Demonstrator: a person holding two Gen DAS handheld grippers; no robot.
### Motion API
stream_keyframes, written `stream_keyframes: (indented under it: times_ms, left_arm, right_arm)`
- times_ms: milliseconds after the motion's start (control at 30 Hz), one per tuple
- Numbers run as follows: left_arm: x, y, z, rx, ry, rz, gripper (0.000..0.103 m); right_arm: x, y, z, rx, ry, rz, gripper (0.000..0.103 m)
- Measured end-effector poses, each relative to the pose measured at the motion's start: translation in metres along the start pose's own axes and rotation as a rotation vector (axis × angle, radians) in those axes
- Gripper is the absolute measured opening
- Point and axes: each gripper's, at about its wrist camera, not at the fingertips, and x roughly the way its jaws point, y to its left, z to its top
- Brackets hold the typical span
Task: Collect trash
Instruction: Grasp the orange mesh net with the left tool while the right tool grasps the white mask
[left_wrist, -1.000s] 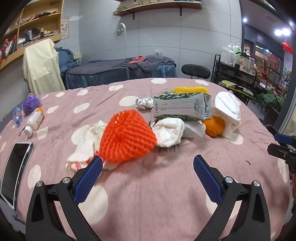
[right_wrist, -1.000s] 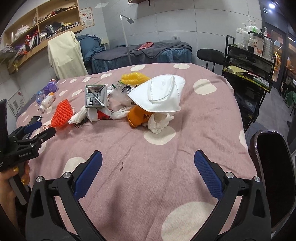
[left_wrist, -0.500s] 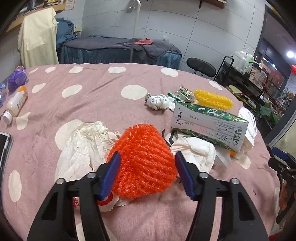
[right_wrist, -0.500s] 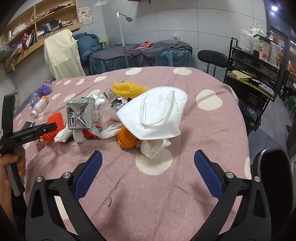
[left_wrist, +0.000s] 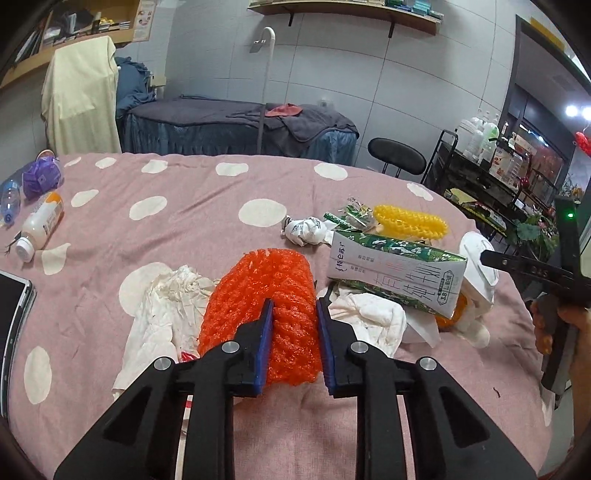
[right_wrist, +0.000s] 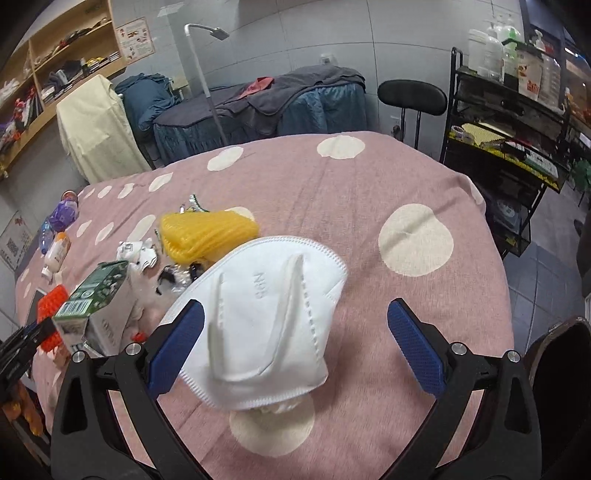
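pink polka-dot cloth (left_wrist: 207, 192) is covering the bench where the trash is lying. left gripper (left_wrist: 293, 325) is squeezing its jaws on the orange foam fruit net (left_wrist: 266, 295), beside a crumpled white tissue (left_wrist: 162, 306) and a green milk carton (left_wrist: 395, 277). right gripper (right_wrist: 295, 343) is hovering with jaws wide apart around the white folded n95 mask (right_wrist: 266, 317).

**White N95 mask sits between spread gripper fingers on spotted cloth**

The right gripper (right_wrist: 295, 343) hangs with its blue-padded fingers (right_wrist: 176, 345) wide apart over a pink tablecloth (right_wrist: 369, 192) with cream dots. A white N95 mask (right_wrist: 266, 321) lies between the fingers, close against the left pad and well apart from the right one. Beyond the fingertips and slightly left rests a yellow foam net (right_wrist: 207, 230). Left of the left finger stands a green and white carton (right_wrist: 98, 306), with an orange foam net (right_wrist: 51, 310) partly hidden behind it.
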Motion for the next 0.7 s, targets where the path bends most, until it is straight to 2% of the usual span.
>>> stream_keyframes:
  times_ms: [33,100,167,267,433,700]
  left_arm:
    - [-0.003,0.000,0.000,-0.001,-0.009,0.003,0.022]
    - [-0.010,-0.001,0.000,-0.006,-0.030,0.006,0.022]
    - [-0.017,-0.002,-0.001,-0.017,-0.045,0.000,0.022]
    - [-0.023,-0.005,-0.006,-0.033,-0.056,-0.011,0.022]
    - [-0.035,-0.014,-0.015,-0.037,-0.078,0.000,0.022]
    - [-0.061,-0.042,-0.027,-0.010,-0.136,-0.038,0.022]
  right_arm:
    - [0.005,-0.002,0.002,0.007,0.009,0.007,0.098]
    - [0.015,-0.006,0.006,0.024,0.040,0.050,0.083]
    - [0.024,-0.009,0.007,0.050,0.087,0.093,0.050]
    - [0.026,-0.010,0.003,0.084,0.107,0.136,0.024]
    - [-0.001,-0.003,0.001,0.058,0.032,0.131,0.013]
    - [-0.071,-0.004,-0.007,-0.001,-0.118,0.111,0.011]
